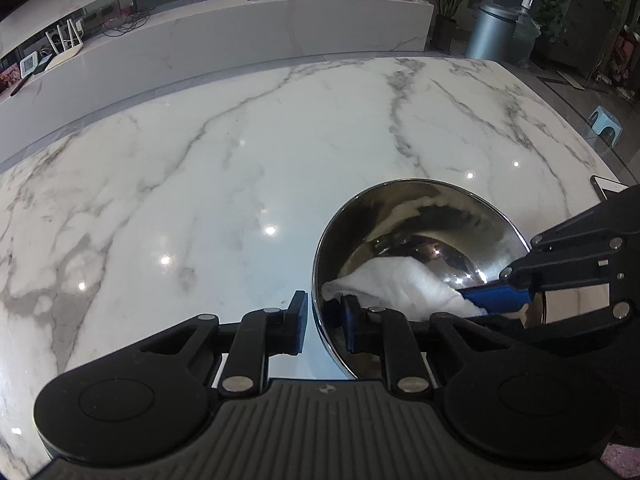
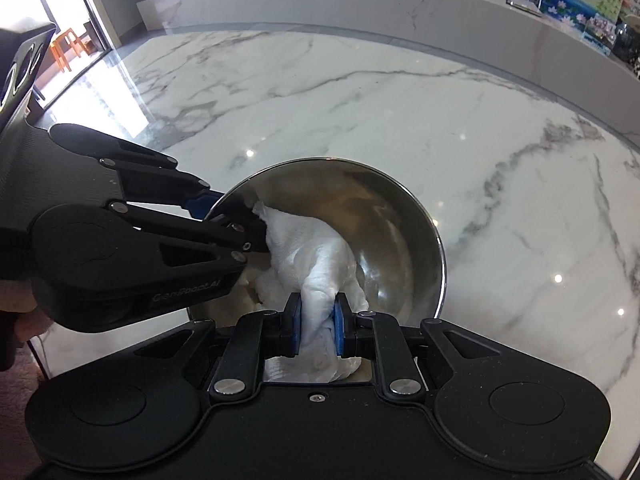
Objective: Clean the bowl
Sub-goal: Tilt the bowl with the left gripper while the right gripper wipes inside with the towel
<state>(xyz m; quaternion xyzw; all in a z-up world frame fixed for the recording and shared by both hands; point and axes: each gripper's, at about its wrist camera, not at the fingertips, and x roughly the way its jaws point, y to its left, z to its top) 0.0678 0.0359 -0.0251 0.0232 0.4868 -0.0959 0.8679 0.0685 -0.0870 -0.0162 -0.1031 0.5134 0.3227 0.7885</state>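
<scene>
Marble table (image 2: 400, 100), shiny steel bowl (image 2: 400, 216), crumpled cloth (image 2: 316, 252)

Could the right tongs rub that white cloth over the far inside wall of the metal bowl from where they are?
Probably yes. The right tongs grip the cloth already inside the bowl, and the far wall looks bare. The left tongs clamp only the rim at the side.

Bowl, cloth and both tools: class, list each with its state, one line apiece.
Bowl: upright on the marble table, rim clamped.
Cloth: crumpled, inside the bowl.
Left tool: shut on the bowl's rim.
Right tool: shut on the cloth.
</scene>
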